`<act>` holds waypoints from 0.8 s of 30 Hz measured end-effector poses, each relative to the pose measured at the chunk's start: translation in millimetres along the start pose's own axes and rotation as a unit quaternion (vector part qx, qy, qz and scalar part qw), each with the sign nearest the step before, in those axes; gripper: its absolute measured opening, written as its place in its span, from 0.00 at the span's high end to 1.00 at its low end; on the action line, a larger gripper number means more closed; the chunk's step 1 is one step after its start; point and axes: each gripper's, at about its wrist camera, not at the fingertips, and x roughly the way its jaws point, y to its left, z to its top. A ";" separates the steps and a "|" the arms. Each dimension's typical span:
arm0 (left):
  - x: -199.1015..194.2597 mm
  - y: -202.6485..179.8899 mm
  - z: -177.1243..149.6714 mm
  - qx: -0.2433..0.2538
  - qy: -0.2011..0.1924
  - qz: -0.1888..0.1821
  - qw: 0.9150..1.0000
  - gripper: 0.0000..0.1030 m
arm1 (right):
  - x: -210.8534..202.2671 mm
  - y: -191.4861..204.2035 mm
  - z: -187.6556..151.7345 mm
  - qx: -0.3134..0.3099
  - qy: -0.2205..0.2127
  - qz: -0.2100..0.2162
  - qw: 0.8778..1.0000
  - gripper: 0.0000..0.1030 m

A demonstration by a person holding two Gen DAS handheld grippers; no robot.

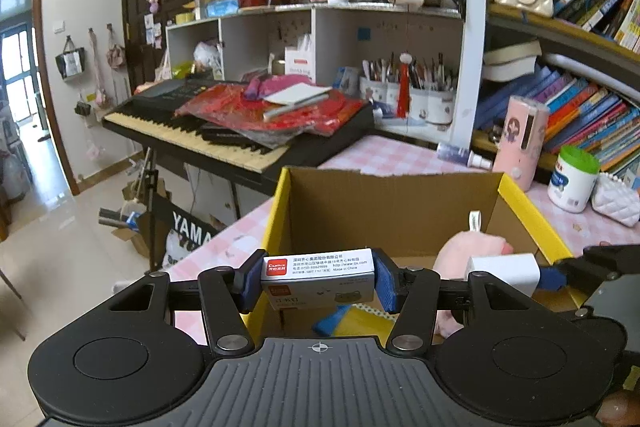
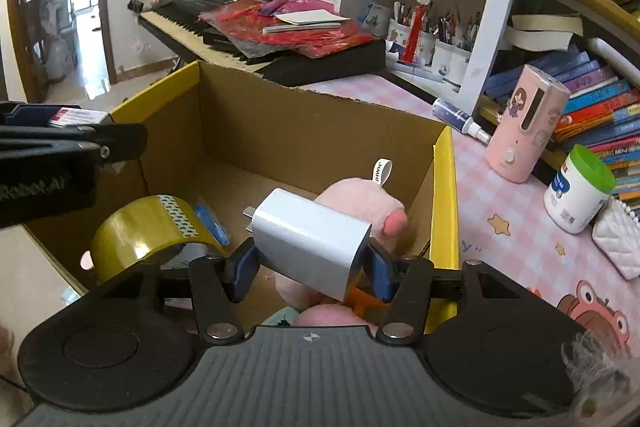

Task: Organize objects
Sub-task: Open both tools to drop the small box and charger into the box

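An open cardboard box with yellow rims [image 1: 394,199] [image 2: 304,131] stands on the pink checked table. My left gripper [image 1: 316,281] is shut on a small white staples box [image 1: 318,273] and holds it above the box's near left rim; that staples box shows at the left of the right wrist view [image 2: 76,117]. My right gripper [image 2: 308,267] is shut on a white charger plug [image 2: 310,241], held over the box's inside; the plug also shows in the left wrist view [image 1: 502,269]. Inside lie a pink plush toy [image 2: 360,199], a yellow tape roll [image 2: 148,231] and a blue item [image 2: 210,219].
A pink humidifier [image 2: 524,125], a green-lidded white jar [image 2: 578,189], a spray bottle [image 2: 460,119] and a white quilted purse [image 2: 618,239] stand right of the box. A keyboard piled with red items [image 2: 280,27] lies behind it. Bookshelves [image 1: 580,111] fill the right.
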 end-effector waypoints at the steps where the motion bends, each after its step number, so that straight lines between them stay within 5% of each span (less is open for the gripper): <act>1: 2.3 -1.1 -0.6 0.000 0.003 -0.001 1.000 0.48 | 0.4 -0.3 0.2 -0.003 0.001 0.000 1.000 0.48; 12: 7.8 -9.6 -10.8 -0.001 0.022 -0.009 1.000 0.47 | 0.5 -3.6 2.6 -0.006 0.010 0.007 1.000 0.43; 19: -4.0 -8.9 -7.7 -0.018 0.000 -0.013 1.000 0.45 | -31.0 -5.0 -2.7 0.004 -0.033 -0.005 0.999 0.31; 22: -13.2 -11.5 -6.0 -0.019 -0.021 -0.008 1.000 0.26 | -47.5 -5.8 -5.6 0.012 -0.055 -0.018 0.998 0.25; 24: -23.2 -12.5 -5.0 -0.021 -0.041 -0.009 0.999 0.23 | -56.9 -6.7 -7.6 0.018 -0.065 -0.027 0.997 0.23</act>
